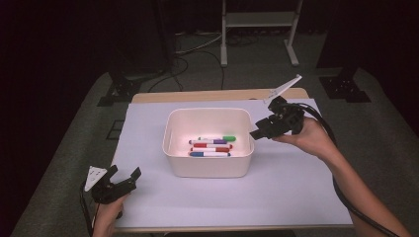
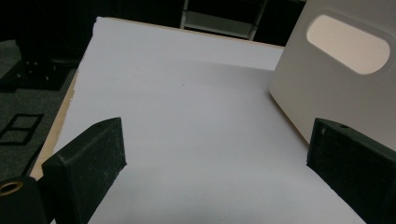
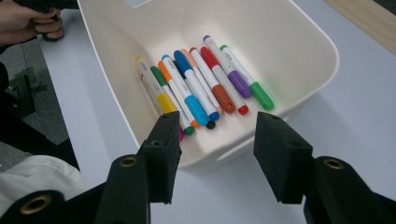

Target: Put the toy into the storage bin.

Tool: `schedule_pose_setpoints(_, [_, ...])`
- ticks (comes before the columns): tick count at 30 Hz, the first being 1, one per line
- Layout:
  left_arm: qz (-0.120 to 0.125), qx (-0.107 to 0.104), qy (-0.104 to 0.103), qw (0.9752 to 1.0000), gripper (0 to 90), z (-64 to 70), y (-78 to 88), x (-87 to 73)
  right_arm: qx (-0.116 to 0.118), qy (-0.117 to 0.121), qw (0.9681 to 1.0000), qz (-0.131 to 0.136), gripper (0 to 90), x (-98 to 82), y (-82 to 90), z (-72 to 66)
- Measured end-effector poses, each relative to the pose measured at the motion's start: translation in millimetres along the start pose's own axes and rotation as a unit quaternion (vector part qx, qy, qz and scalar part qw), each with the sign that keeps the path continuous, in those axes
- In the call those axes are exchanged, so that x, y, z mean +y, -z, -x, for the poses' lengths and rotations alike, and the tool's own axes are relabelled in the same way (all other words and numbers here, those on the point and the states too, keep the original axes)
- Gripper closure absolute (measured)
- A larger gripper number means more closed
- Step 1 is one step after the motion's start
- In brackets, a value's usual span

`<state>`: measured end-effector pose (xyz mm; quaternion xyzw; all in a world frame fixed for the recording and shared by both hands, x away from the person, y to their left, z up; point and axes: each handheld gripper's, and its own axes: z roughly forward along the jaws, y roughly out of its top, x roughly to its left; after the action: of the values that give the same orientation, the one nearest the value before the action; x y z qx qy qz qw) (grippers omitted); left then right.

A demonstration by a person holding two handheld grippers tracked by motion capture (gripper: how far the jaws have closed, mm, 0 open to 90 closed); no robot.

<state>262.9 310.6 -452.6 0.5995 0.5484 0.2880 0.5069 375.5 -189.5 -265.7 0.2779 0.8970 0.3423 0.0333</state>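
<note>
I read the bin (image 3: pixel 299 42) as smooth cream plastic with a soft sheen. Markers (image 3: pixel 205 84) inside: glossy plastic barrels, coloured caps. Table top (image 1: pixel 296 187) looks like matt white sheet, paper-like, over a bare wood edge (image 1: pixel 207 95). Right gripper (image 3: pixel 212 154) pads look like rough matt black foam; brass-looking inserts in its black plastic body. Floor (image 1: pixel 385 123) is grey carpet, coarse.
</note>
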Motion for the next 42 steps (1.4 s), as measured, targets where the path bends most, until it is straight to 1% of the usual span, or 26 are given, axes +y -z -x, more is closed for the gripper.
schedule_pose_setpoints(3, [-0.002,-0.001,-0.002,1.0,3.1,1.0,-1.1,-0.2,-0.006,-0.004,1.0,0.003,49.3,-9.0,7.4,2.9])
schedule_pose_setpoints(7, [-0.002,-0.002,-0.003,1.0,3.1,2.1,-1.4,-0.1,-0.014,-0.018,0.9997,0.01,48.6,-20.2,16.4,7.7])
schedule_pose_setpoints(9, [-0.002,-0.001,-0.002,1.0,3.1,2.1,-1.3,-0.2,-0.015,-0.019,0.9996,0.011,48.4,-22.5,17.6,8.8])
schedule_pose_setpoints(10, [-0.002,0.0,-0.003,1.0,3.1,2.2,-0.7,0.1,-0.018,-0.025,0.9995,0.01,47.7,-26.6,19.5,10.5])
schedule_pose_setpoints(11, [-0.002,0.0,-0.003,1.0,3.1,2.2,-0.7,0.1,-0.018,-0.025,0.9995,0.01,47.7,-26.6,19.5,10.5])
schedule_pose_setpoints(12, [-0.001,0.0,-0.004,1.0,3.1,2.3,-0.5,0.0,-0.021,-0.03,0.9993,0.01,47.4,-31.7,21.2,13.1])
schedule_pose_setpoints(14, [-0.002,0.001,-0.005,1.0,3.1,2.0,0.0,-0.4,-0.023,-0.034,0.9991,0.01,46.4,-36.3,22.0,15.5])
schedule_pose_setpoints(15, [-0.002,0.001,-0.005,1.0,3.1,2.0,0.0,-0.4,-0.023,-0.034,0.9991,0.01,46.4,-36.3,22.0,15.5])
schedule_pose_setpoints(16, [-0.002,0.002,-0.004,1.0,3.1,1.7,0.9,-0.4,-0.024,-0.041,0.9988,0.011,45.9,-43.2,22.6,19.2])
schedule_pose_setpoints(20, [-0.001,0.003,-0.005,1.0,3.1,1.6,1.5,-0.7,-0.025,-0.053,0.9982,0.009,44.7,-54.9,21.9,25.3])
schedule_pose_setpoints(21, [-0.001,0.003,-0.005,1.0,3.1,1.6,1.5,-0.7,-0.025,-0.053,0.9982,0.009,44.7,-54.9,21.9,25.3])
schedule_pose_setpoints(22, [-0.001,0.004,-0.004,1.0,3.1,1.7,1.7,-0.7,-0.027,-0.06,0.9978,0.009,44.1,-61.1,21.3,28.0])
schedule_pose_setpoints(28, [-0.002,0.004,-0.004,1.0,3.1,1.9,1.3,-1.0,-0.029,-0.076,0.9966,0.007,43.1,-78.6,18.6,34.4])
schedule_pose_setpoints(29, [-0.002,0.004,-0.004,1.0,3.1,1.9,1.3,-1.0,-0.029,-0.076,0.9966,0.007,43.1,-78.6,18.6,34.4])
schedule_pose_setpoints(30, [-0.003,0.004,-0.005,1.0,3.1,1.8,1.3,-1.0,-0.032,-0.082,0.9961,0.007,42.9,-83.5,18.0,35.9])
schedule_pose_setpoints(32, [-0.003,0.004,-0.003,1.0,3.1,1.9,1.0,-1.2,-0.033,-0.087,0.9956,0.008,42.1,-87.8,17.7,37.5])
schedule_pose_setpoints(34, [-0.003,0.003,-0.002,1.0,3.1,1.9,0.8,-1.4,-0.034,-0.089,0.9955,0.008,41.0,-89.8,17.4,38.2])
schedule_pose_setpoints(35, [-0.004,0.003,-0.003,1.0,3.1,1.9,0.6,-1.5,-0.039,-0.094,0.9948,0.006,40.8,-93.4,16.5,38.6])
schedule_pose_setpoints(40, [-0.006,0.003,-0.005,1.0,3.1,2.0,0.8,-1.4,-0.035,-0.101,0.9942,0.009,40.4,-100.4,13.7,39.8])
schedule_pose_setpoints(42, [-0.007,0.002,-0.005,1.0,3.0,2.0,0.7,-1.6,-0.035,-0.108,0.9935,0.011,39.2,-106.7,11.4,40.7])
